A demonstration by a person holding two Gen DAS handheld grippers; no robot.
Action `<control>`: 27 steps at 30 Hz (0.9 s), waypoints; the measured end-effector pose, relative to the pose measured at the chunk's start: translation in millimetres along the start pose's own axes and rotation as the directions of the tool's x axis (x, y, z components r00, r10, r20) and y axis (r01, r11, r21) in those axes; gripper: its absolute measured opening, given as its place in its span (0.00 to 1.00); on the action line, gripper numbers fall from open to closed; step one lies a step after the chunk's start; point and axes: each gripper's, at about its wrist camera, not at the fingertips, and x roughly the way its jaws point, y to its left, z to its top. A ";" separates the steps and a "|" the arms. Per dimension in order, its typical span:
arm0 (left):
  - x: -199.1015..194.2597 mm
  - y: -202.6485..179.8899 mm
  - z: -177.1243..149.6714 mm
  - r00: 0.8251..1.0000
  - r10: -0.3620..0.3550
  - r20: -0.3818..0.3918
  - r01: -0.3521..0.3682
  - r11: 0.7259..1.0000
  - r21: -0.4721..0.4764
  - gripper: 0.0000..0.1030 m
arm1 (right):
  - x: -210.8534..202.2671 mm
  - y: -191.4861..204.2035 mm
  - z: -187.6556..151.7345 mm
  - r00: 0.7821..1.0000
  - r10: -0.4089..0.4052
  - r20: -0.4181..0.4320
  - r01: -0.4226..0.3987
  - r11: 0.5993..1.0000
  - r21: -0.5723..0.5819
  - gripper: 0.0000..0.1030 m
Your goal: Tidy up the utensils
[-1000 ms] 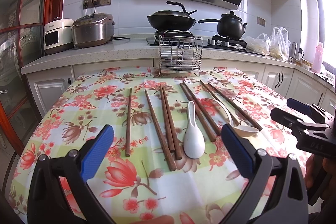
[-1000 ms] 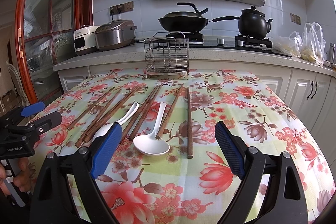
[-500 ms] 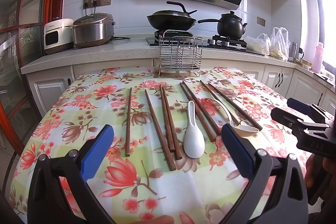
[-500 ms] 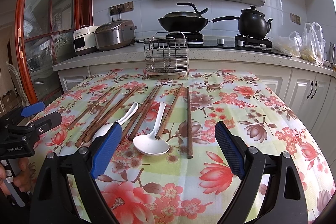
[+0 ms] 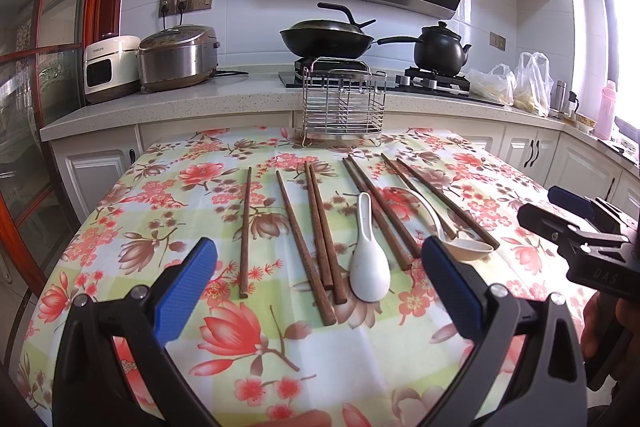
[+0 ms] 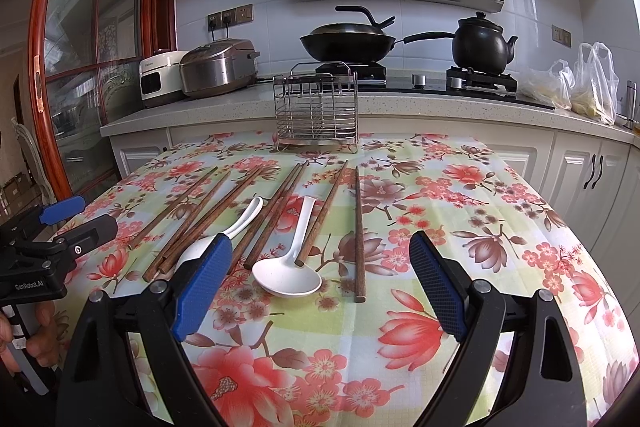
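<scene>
Several brown wooden chopsticks [image 5: 318, 223] lie side by side on the floral tablecloth, with two white ceramic spoons among them [image 5: 368, 259] [image 5: 460, 239]. They also show in the right wrist view: chopsticks [image 6: 359, 227], one spoon [image 6: 290, 267], the other spoon [image 6: 224, 231]. A wire utensil rack [image 5: 343, 107] [image 6: 316, 113] stands empty at the table's far edge. My left gripper [image 5: 316, 287] is open and empty, near the table's front edge. My right gripper [image 6: 316, 287] is open and empty, also short of the utensils.
The floral-clothed table [image 5: 192, 203] butts against a kitchen counter [image 5: 168, 103] with a rice cooker [image 5: 178, 59], wok [image 5: 326, 41], black kettle [image 5: 438, 51] and plastic bags [image 5: 516, 87]. A red-framed glass door [image 6: 80, 67] stands at the left.
</scene>
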 end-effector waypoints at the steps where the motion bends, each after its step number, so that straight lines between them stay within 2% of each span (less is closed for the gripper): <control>1: -0.1 0.4 -0.1 1.000 -0.001 -0.002 0.001 1.000 -0.002 0.96 | 0.5 0.3 -0.2 1.000 0.000 -0.002 0.000 1.000 -0.001 0.82; 4: -0.2 0.0 2.3 1.000 -0.012 -0.013 0.012 1.000 -0.008 0.96 | 3.9 -2.1 5.2 0.999 -0.018 -0.037 0.018 1.000 -0.003 0.82; 7: 3.1 2.0 11.0 0.998 -0.021 -0.059 0.021 1.000 -0.015 0.96 | 8.6 -10.4 13.6 0.994 -0.006 -0.108 0.009 1.000 0.029 0.82; 12: 18.7 8.6 30.6 0.988 -0.085 -0.126 0.085 0.996 -0.004 0.95 | 36.5 -8.9 25.5 0.978 0.024 -0.208 -0.021 1.000 0.015 0.82; 15: 58.4 5.5 47.4 0.959 -0.163 -0.231 0.164 0.986 -0.014 0.75 | 55.6 -7.7 33.4 0.968 0.015 -0.251 -0.017 1.000 -0.004 0.82; 17: 82.4 1.4 52.5 0.944 -0.180 -0.278 0.185 0.983 -0.007 0.58 | 67.2 -7.2 37.6 0.963 0.011 -0.269 -0.016 1.000 -0.015 0.80; 18: 94.6 -1.5 54.3 0.935 -0.181 -0.304 0.191 0.982 0.002 0.55 | 73.5 -7.3 39.9 0.960 0.014 -0.280 -0.019 1.000 -0.015 0.79; 19: 111.9 -5.6 56.7 0.919 -0.198 -0.340 0.213 0.977 0.005 0.52 | 80.4 -8.0 42.5 0.956 0.017 -0.293 -0.023 1.000 -0.016 0.77; 20: 121.5 -6.9 56.9 0.909 -0.213 -0.358 0.227 0.974 -0.001 0.45 | 86.1 -7.3 44.3 0.953 0.020 -0.301 -0.026 0.999 -0.018 0.77; 21: 137.8 -9.5 57.1 0.891 -0.228 -0.394 0.244 0.970 -0.010 0.39 | 91.8 -6.5 45.8 0.950 0.028 -0.310 -0.036 0.999 -0.019 0.76; 22: 149.9 -11.5 56.6 0.878 -0.228 -0.421 0.246 0.969 -0.012 0.28 | 96.3 -5.8 47.0 0.947 0.035 -0.319 -0.045 0.999 -0.022 0.73; 25: 175.4 -18.4 53.5 0.852 -0.240 -0.465 0.266 0.964 -0.009 0.26 | 109.3 -4.9 48.2 0.938 0.050 -0.342 -0.062 0.998 -0.025 0.67; 27: 189.0 -23.2 50.2 0.843 -0.230 -0.487 0.264 0.965 0.001 0.26 | 115.6 -4.8 47.6 0.933 0.065 -0.354 -0.076 0.997 -0.017 0.65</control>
